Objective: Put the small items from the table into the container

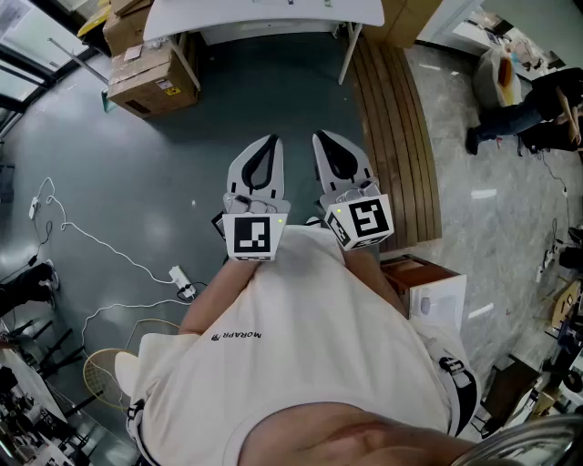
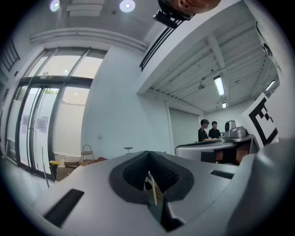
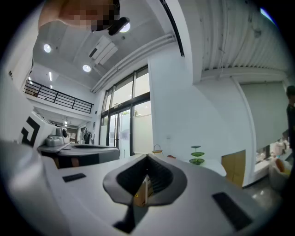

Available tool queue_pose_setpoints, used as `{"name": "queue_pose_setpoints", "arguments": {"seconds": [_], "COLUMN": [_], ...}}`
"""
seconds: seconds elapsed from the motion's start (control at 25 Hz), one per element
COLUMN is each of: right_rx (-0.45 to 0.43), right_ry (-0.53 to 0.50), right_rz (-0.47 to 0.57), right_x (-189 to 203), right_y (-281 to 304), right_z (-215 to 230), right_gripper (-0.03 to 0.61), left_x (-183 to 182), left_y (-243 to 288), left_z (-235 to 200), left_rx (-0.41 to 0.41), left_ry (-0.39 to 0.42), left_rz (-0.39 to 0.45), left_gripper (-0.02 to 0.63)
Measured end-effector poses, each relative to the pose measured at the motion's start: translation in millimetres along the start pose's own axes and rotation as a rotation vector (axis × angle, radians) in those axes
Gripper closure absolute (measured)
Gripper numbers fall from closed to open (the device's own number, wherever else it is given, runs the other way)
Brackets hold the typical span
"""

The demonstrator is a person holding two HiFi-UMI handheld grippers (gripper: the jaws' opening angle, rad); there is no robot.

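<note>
Both grippers are held level in front of the person's chest, side by side above the dark floor. The left gripper [image 1: 270, 140] has its jaws pressed together with nothing between them; in its own view the left gripper [image 2: 148, 156] shows only a thin slit. Close beside it, the right gripper [image 1: 321, 136] looks the same, and in its own view the right gripper [image 3: 147, 158] is shut and empty. No small items and no container show in any view. A white table [image 1: 264, 14] stands ahead at the top edge, its top mostly out of frame.
Cardboard boxes [image 1: 150, 77] sit left of the table. A wooden slatted strip [image 1: 396, 127] runs along the right. A white cable with a power strip [image 1: 182, 282] lies on the floor at left. A white box [image 1: 437, 296] stands at right. Two people [image 2: 209, 130] stand far off.
</note>
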State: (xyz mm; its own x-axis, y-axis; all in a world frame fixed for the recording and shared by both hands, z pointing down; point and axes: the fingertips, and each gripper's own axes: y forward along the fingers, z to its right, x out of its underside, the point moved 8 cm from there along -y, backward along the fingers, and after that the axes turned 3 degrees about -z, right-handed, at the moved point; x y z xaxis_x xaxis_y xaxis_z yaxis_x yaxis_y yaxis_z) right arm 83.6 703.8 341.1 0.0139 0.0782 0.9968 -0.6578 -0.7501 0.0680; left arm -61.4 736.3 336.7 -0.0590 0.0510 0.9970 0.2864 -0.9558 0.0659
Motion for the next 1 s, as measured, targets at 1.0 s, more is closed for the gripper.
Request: {"name": "queue_pose_setpoints", "arguments": {"seconds": [1.0], "right_rx": [-0.072], "right_ry": [0.032], "right_rz": [0.069], "right_x": [9], "right_y": [-47], "right_z": [72], "right_gripper": [0.574], "left_x": [-2], "left_y": [29], "left_z": [80], "left_rx": [-0.107], "left_ry": [0.051], "left_rz": [-0.004], "left_gripper": [0.609]}}
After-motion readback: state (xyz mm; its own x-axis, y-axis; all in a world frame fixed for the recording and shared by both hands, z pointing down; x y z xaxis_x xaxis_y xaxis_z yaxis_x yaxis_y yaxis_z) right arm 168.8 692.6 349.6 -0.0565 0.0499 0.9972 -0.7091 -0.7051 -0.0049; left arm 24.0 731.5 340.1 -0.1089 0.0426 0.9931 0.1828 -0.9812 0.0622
